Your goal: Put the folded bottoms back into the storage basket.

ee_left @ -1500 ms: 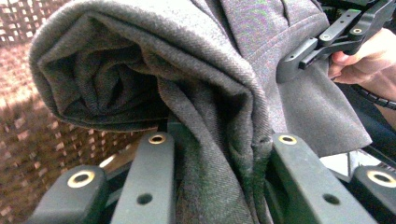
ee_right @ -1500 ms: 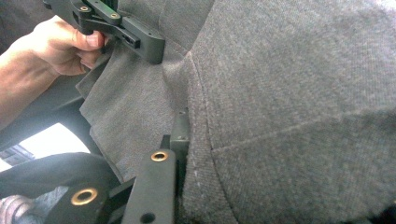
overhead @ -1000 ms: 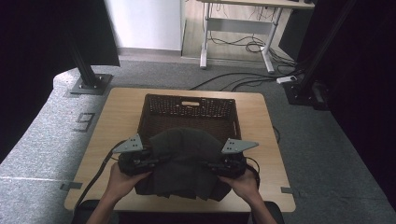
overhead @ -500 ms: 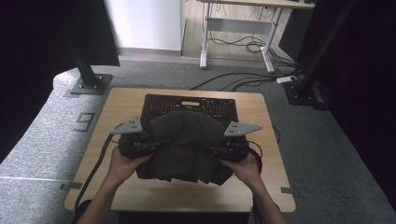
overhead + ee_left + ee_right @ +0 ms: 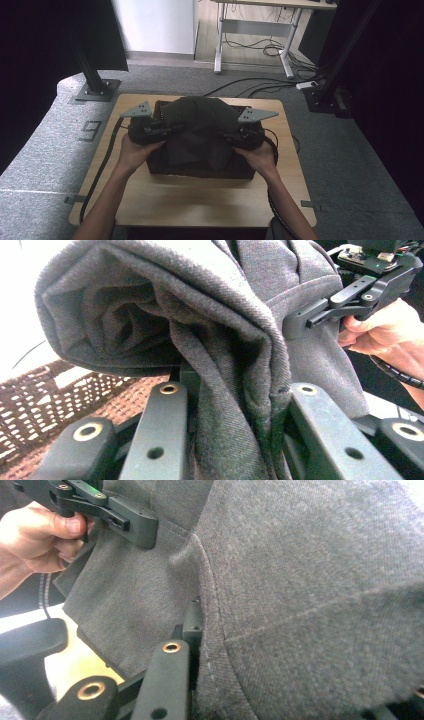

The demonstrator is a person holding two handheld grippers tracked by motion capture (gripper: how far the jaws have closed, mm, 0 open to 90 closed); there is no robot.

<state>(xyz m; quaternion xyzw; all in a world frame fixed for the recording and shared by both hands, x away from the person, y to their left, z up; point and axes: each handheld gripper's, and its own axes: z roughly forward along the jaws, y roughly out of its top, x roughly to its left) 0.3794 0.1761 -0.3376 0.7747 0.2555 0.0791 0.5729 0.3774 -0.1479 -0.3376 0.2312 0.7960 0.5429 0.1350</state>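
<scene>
Dark grey woven-fabric garment [image 5: 197, 131] hangs bunched between the two grippers, above the dark brown wicker basket [image 5: 200, 170] that sits on the light wooden table [image 5: 200, 200]. Its lower folds drape over the basket's front.

Left gripper [image 5: 232, 405]: jaws pressed in on a thick fold of the cloth, several layers gathered between them. Right gripper [image 5: 200, 630]: one jaw lies against the fabric beside a stitched seam; the opposite jaw is hidden by cloth, so I read it as clamped on the garment but cannot confirm full closure.

Handling judgement: soft and limp, no stiffness. It sags wherever unsupported. Looks light; the weave appears matte, so slip is probably low. Not fragile, though loose folds could catch on the wicker.

Best hold: bunched multi-layer folds or the seam edge, two points well apart to keep it spread.
</scene>
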